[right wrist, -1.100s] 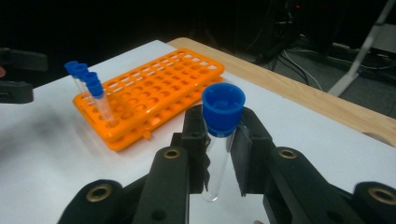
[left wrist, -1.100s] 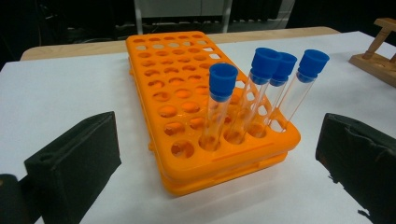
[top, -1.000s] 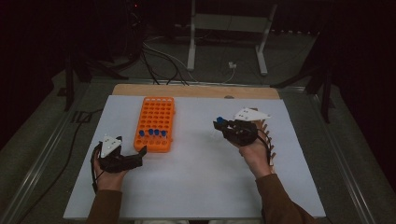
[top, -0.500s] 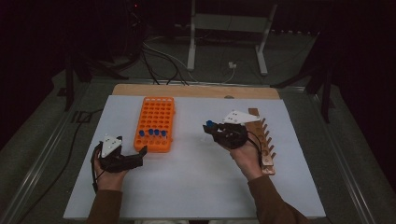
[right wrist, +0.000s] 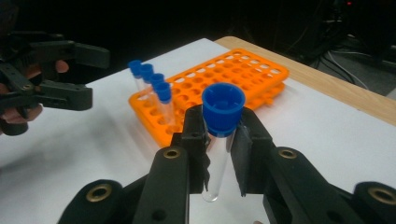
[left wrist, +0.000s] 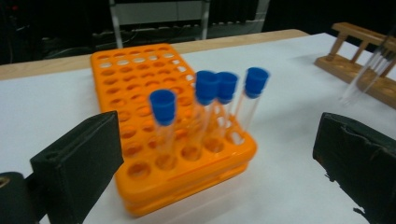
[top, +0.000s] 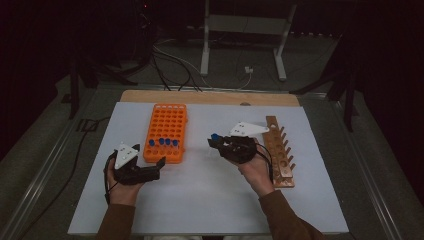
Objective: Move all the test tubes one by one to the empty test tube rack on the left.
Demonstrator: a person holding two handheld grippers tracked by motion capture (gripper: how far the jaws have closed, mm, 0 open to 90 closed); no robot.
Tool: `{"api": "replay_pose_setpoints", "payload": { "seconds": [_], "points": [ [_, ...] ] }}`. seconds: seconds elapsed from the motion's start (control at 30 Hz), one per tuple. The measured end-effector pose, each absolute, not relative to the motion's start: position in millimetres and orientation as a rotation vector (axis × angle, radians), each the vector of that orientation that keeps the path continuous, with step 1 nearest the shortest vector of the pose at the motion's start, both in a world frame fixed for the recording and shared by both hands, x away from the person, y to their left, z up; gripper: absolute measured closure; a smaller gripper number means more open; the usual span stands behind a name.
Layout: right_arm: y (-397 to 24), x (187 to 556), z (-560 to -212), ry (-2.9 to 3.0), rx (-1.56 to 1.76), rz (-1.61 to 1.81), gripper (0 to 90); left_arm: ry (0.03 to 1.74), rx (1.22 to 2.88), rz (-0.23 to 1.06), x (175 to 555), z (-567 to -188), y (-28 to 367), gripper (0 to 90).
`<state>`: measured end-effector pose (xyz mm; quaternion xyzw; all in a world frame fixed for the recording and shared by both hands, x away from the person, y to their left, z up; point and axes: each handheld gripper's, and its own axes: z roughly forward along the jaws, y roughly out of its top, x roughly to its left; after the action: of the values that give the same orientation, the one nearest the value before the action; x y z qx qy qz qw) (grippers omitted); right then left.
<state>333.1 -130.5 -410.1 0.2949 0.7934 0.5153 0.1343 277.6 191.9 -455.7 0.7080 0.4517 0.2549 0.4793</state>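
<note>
Capped tube carried from the wooden rack toward the orange rack

The orange rack lies leftward of the right gripper, by which the upright blue-capped tube is pinched; the left gripper is held spread beside the rack's near end.

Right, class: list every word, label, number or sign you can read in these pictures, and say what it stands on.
None can be read: the orange rack, the blue-capped tubes, the wooden rack and both grippers show no legible text.
</note>
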Motion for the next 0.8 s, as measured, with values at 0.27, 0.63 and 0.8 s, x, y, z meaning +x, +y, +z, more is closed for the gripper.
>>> {"api": "replay_pose_setpoints", "payload": {
  "seconds": [0.27, 0.63, 0.8],
  "points": [
    [-119.8, 330.9, -412.8, 2.326, 0.844, 1.522, 77.0, 1.038, 1.767, 0.604, 276.2, -449.7, 173.9, 2.7],
    [-99.6, 326.3, -412.8, 2.373, 0.797, 1.526, 76.9, 0.956, 1.807, 0.578, 282.5, -442.0, 142.6, 2.5],
    [-91.6, 325.0, -410.5, 2.383, 0.78, 1.537, 76.9, 0.917, 1.828, 0.57, 284.0, -439.9, 132.5, 3.1]
  ]
}}
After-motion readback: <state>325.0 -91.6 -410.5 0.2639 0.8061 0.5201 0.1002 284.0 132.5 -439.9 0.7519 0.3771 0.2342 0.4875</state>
